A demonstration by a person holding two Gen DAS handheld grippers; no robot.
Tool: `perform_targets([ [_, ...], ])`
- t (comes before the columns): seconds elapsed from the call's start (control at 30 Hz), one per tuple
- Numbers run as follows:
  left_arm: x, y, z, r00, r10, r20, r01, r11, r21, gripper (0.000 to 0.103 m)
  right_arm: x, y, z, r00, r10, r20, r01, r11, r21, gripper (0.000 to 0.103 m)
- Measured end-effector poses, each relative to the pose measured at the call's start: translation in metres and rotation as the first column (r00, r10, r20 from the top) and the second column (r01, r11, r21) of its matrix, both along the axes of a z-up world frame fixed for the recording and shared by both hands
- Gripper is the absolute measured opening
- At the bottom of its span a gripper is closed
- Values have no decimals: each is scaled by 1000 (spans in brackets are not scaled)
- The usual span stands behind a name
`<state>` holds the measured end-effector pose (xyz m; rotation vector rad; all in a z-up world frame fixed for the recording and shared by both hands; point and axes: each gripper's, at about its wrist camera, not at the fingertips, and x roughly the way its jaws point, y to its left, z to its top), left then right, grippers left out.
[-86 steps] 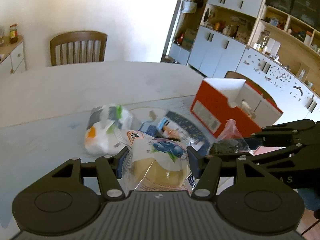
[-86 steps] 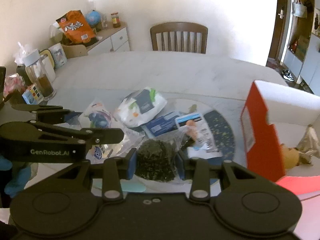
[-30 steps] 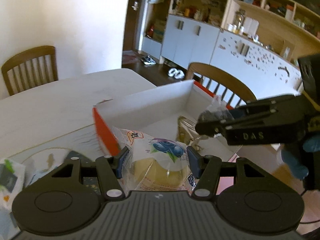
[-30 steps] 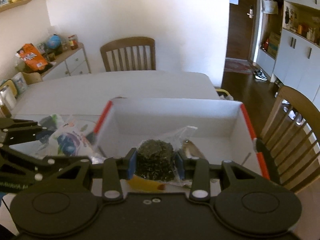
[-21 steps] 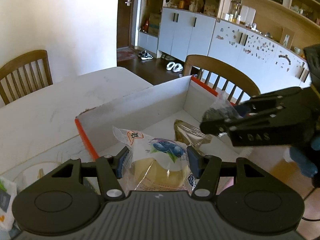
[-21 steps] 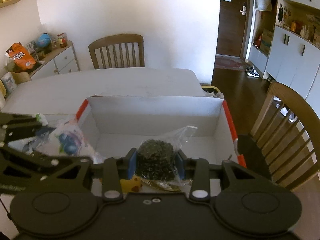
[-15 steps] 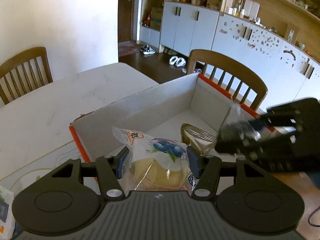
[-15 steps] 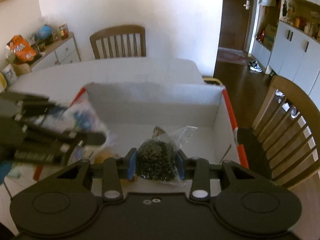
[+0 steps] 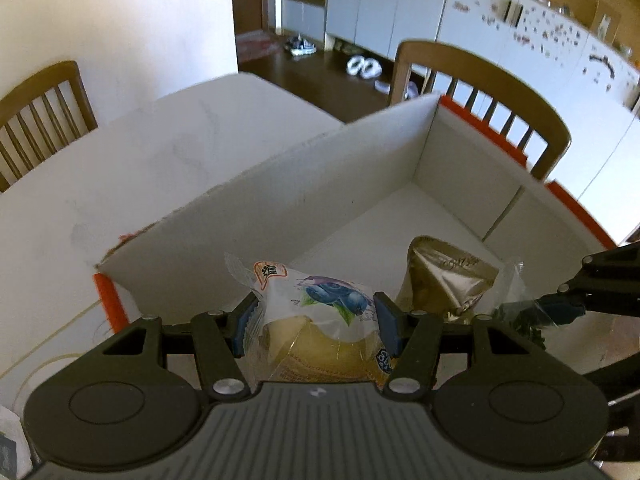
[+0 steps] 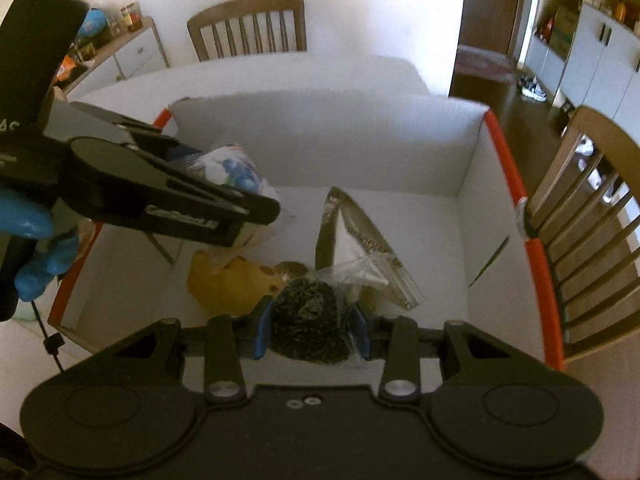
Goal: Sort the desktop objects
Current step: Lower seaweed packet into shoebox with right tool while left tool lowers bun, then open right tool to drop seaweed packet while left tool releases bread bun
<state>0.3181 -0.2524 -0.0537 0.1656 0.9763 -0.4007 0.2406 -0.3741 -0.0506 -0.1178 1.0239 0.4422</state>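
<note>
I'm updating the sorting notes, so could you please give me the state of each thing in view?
Box: open.
Bread packet: sealed, held above the box.
Dark bag: held above the box.
Gold pouch: lying in the box.
Left gripper: shut on packet.
Right gripper: shut on bag.

1. The left wrist camera is sitting just behind the left gripper (image 9: 316, 320), looking steeply down and close into the white-lined, orange-edged cardboard box (image 9: 280, 196) from its near left corner.
2. The right wrist camera is riding behind the right gripper (image 10: 310, 330), looking down over the box's near wall toward its far wall.
3. Both views are sharing the box interior and the crinkled silver foil pouch (image 9: 448, 276) (image 10: 352, 240); each is catching the other gripper at its edge.
</note>
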Motion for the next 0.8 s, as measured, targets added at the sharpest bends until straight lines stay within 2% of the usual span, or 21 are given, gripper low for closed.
perform_targets([
  [0.23,13,-9,-7,995,-34,-90,38,998,44,59,10,5,-13,998,-10,-58,8,999,-35,40],
  [0.5,24,-2,-12,985,5,-171,-2,1000,17,60,16,8,-28,993,-25,-114,18,998,-59,41],
  [0.6,25,-1,-10,985,4,-170,-3,1000,6,62,17,7,-30,992,-31,-118,25,998,-57,42],
  [0.77,20,2,-8,987,-13,-159,10,1000,-19,63,16,7,-27,993,-37,-115,33,999,-34,52],
  [0.8,18,2,-6,988,-13,-152,10,1000,-21,66,15,7,-26,993,-36,-112,33,999,-27,53],
])
